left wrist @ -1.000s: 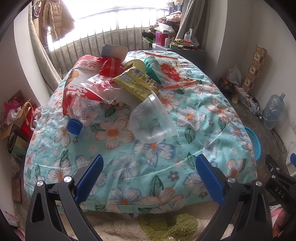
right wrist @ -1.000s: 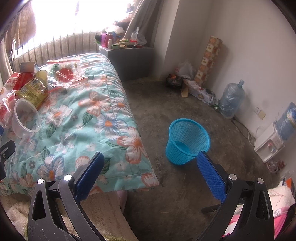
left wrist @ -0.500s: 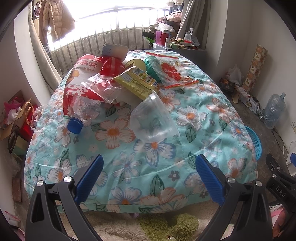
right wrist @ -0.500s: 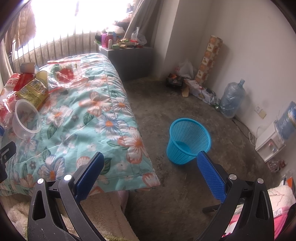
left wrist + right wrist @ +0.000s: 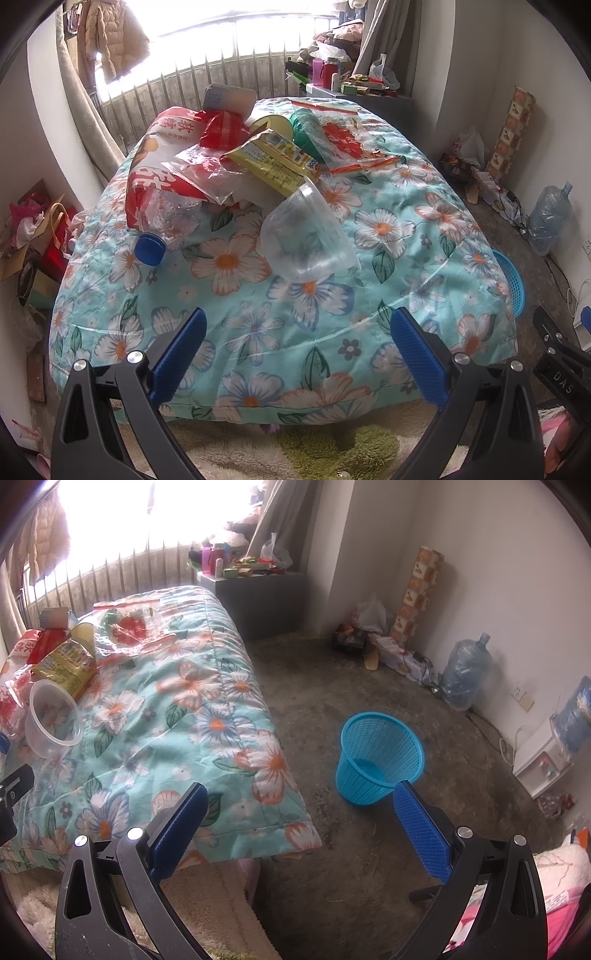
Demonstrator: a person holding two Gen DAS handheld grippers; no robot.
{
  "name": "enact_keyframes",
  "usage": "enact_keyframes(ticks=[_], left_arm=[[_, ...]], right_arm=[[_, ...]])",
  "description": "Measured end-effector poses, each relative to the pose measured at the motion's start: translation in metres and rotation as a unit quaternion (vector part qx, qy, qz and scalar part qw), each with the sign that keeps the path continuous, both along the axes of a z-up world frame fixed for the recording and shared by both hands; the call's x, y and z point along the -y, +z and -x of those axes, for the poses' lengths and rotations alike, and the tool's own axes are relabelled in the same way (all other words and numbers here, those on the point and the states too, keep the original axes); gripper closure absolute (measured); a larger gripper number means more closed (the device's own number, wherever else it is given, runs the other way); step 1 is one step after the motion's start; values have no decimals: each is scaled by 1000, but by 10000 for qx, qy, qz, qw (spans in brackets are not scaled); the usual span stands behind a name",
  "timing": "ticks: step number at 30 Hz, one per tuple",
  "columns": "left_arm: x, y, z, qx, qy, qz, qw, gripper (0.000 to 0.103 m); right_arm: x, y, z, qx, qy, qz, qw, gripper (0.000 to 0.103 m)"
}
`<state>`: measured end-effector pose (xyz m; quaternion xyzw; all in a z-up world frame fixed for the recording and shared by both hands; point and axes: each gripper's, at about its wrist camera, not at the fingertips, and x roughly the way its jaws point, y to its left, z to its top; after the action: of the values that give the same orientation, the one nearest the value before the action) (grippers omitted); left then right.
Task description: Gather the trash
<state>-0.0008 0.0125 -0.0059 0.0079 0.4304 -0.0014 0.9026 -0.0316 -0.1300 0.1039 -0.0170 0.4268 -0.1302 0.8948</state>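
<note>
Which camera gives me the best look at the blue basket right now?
The right wrist view: the blue basket stands whole on the floor, open top and bare bottom visible. The left wrist view shows only a sliver of its rim past the quilt's edge.

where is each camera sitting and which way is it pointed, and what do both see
Left wrist: on the left gripper, low at the bed's foot, facing the trash pile and window; open blue fingers show.
Right wrist: on the right gripper, aimed past the bed's corner at the floor and blue basket; open fingers show.
Shared: floral quilt, clear plastic cup, basket, water jug.
</note>
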Motion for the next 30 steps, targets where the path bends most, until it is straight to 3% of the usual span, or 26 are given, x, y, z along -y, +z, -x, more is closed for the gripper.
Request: enact_keyframes(ticks=[14,17,22,25,30], left_arm=[[7,-2,-12,-184,-60,-75,9998,6],[-3,-4,-18,-241,-60,34,9997,6],[-43,-3,-26,-108,366,81,9992,6],[-74,1,-27,83,431,69,9990,6],[-118,3,-25,452,324,308,9980,6]], right_arm=[[-4,-7,2,-78,55,-653,9978,7],[-10,-6,-1,-41,179,-1006,9948,7],[-29,2,-20,-41,759,-1357,9878,7],[-42,6,-35,-52,1228,-1806,9758,7],[-57,-3,-68,-316,1696,-3063,9362,11]])
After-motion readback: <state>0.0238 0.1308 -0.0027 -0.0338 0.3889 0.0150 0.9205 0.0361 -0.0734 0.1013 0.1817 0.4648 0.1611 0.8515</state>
